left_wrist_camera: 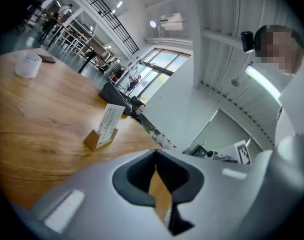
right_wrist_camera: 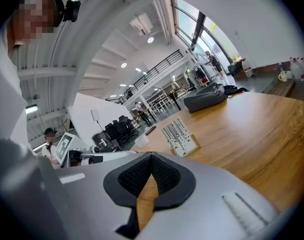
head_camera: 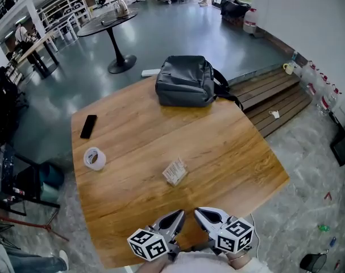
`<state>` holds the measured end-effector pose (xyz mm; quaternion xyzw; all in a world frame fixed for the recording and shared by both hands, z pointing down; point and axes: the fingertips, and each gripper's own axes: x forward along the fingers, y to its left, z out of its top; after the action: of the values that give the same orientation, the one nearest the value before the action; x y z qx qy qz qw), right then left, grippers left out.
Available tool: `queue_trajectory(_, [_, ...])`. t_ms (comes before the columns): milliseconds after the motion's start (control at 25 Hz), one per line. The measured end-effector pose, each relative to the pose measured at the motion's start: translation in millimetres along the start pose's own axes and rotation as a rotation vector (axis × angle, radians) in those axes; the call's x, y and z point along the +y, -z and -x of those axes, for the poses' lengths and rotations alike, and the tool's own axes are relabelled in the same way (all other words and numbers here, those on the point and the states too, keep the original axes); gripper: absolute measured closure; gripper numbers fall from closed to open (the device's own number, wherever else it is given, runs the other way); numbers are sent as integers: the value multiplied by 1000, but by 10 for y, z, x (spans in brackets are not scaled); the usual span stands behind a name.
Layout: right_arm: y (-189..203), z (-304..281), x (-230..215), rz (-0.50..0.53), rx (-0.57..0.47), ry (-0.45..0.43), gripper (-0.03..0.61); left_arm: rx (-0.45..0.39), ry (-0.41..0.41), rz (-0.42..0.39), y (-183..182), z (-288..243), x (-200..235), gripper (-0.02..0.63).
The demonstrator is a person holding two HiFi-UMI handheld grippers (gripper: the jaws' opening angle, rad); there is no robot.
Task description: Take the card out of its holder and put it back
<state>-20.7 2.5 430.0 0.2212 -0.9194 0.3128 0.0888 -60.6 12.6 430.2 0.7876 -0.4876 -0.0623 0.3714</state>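
Note:
A white printed card (head_camera: pixel 175 169) stands upright in its small wooden holder (left_wrist_camera: pixel 96 139) near the middle of the wooden table (head_camera: pixel 229 147). Both grippers hang side by side over the table's near edge, short of the card and clear of it. My left gripper (head_camera: pixel 177 216) points at the card from the near left, jaws shut and empty. My right gripper (head_camera: pixel 202 212) is beside it, also shut and empty. The left gripper view has the card (left_wrist_camera: pixel 110 120) ahead and to the left of my shut left gripper (left_wrist_camera: pixel 156 154). Seen from my right gripper (right_wrist_camera: pixel 152 155), the card (right_wrist_camera: pixel 177 133) is just beyond the tips.
A roll of tape (head_camera: pixel 94 158) lies at the table's left, with a black phone (head_camera: pixel 88 125) behind it. A grey backpack (head_camera: pixel 186 81) sits at the far edge. Off the table are a round pedestal table (head_camera: pixel 107 21) and wooden steps (head_camera: pixel 274 95).

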Motion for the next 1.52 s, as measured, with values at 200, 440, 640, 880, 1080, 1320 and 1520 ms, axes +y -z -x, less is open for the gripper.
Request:
queue_trajectory(200, [31,-182,-26,-38,18,-3,578,21,-17,29,-55,-34,190,606])
queue_trajectory(440, [53,-171,-90,-53,29,17,578,53,-17,-1,-103,-126,233,606])
queue_trajectory(640, [62,-154,-170,-66,34,30,578,63,-14,-114,-346,-214,245,606])
queue_trajectory(880, [48,-222,-146,-71,45,-7,578,97,5,-211,-660,-343,254,606])
queue_trajectory(1080, [-24,-304,-141,-62,37,-30,578,140,-29,-317,-792,-418,373,606])
queue_trajectory(1320, [-37,-335,-243,-78,42,-25,578,203,-78,-402,-926,-504,561,606])
queue_trajectory(1520, [-28,-367,-308,-95,48,-28,578,288,-101,-479,-1043,-616,661,606])
